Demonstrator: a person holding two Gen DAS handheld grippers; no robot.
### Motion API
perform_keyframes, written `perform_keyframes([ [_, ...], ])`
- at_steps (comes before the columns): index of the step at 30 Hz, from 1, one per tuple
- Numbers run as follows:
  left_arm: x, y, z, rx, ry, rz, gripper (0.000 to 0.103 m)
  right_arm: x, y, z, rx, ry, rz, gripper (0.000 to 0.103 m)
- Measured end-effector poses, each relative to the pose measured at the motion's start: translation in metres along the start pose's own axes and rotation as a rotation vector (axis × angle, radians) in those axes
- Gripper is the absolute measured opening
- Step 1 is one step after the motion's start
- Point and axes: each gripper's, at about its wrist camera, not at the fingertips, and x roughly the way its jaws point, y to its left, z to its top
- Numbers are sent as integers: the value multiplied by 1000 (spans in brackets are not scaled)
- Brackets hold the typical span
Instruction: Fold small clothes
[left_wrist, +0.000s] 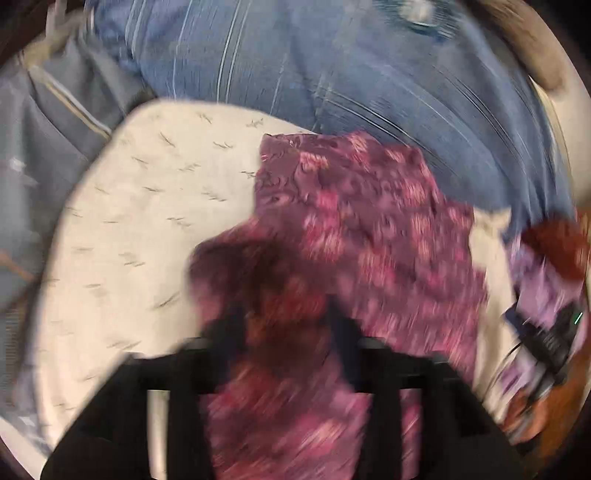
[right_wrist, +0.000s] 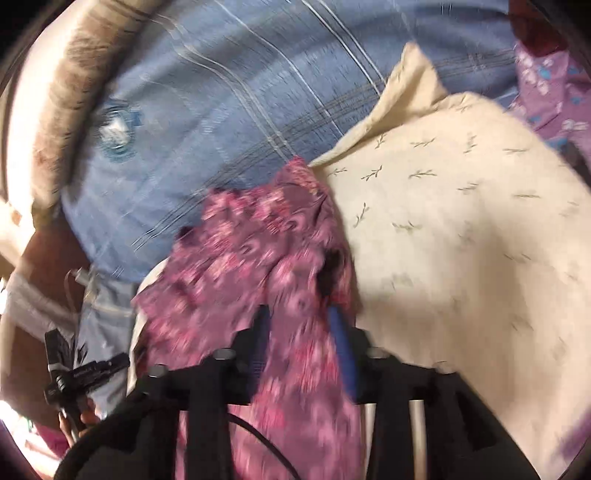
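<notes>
My left claw (left_wrist: 288, 325) stands wide, my right claw (right_wrist: 301, 325) part open; the magenta floral garment (left_wrist: 369, 229) drapes between both sets of fingers, lying on the cream sprigged cloth (left_wrist: 122, 229) near the blue striped sheet (right_wrist: 221, 92).

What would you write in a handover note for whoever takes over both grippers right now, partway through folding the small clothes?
Left gripper: jaws apart, maroon floral garment loose between them.
Right gripper: same garment bunched between its fingers; grip unclear in the blur.
Garment lies crumpled on the cream sprigged cloth, over the blue striped sheet.
Done: no neat fold visible.
Left: flatten and fold it.
</notes>
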Motion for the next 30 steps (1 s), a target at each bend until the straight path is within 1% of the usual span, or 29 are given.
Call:
perform_keyframes([
  [1, -11, 3, -14, 41, -16, 27, 77, -13, 1, -10, -18, 3, 0, 42],
  [3, -24, 12, -36, 92, -19, 42, 77, -40, 0, -40, -49, 37, 5, 44],
  [5, -32, 32, -64, 111, 31, 37, 77, -60, -6, -74, -57, 76, 1, 44],
  [6, -30, 35, -72, 105, 55, 27, 77, -67, -12, -89, -57, 101, -1, 45],
  [9, -20, 58, -105, 40, 175, -17, 77, -81, -27, -125, -41, 148, -18, 46],
  [10, -17, 62, -117, 18, 198, -28, 77, -83, -31, -134, -27, 157, -9, 47],
  [12, -9, 71, -134, -32, 244, -76, 77, -84, -43, -153, 19, 188, 12, 47],
  [13, -5, 73, -140, -51, 260, -106, 77, -83, -44, -158, 26, 208, 10, 47],
  [15, -8, 70, -147, -41, 220, -122, 85, -77, -46, -168, 37, 245, 30, 47],
  [18, -7, 61, -157, -37, 251, -191, 86, -71, -43, -180, 7, 304, 37, 47],
  [21, -6, 47, -163, 24, 258, -197, 86, -72, -38, -183, -50, 301, 40, 46],
  [23, -5, 42, -168, 31, 254, -212, 86, -71, -38, -185, -70, 282, 17, 43],
  [24, -5, 39, -169, 33, 245, -218, 80, -70, -39, -186, -68, 277, 15, 42],
  [25, -6, 36, -171, 36, 243, -239, 72, -70, -41, -185, -64, 267, 15, 35],
  [26, -6, 34, -172, 35, 251, -255, 44, -70, -41, -185, -66, 271, 25, 18],
  [27, -5, 32, -172, 37, 253, -249, 23, -71, -40, -187, -67, 280, 37, 12],
  [28, -5, 31, -173, 42, 245, -238, 15, -72, -39, -190, -73, 280, 35, 11],
  [29, -7, 32, -174, 43, 236, -226, 4, -72, -37, -192, -83, 273, 28, 9],
  [30, -8, 33, -174, 34, 230, -225, 4, -74, -36, -192, -87, 264, 31, 8],
])
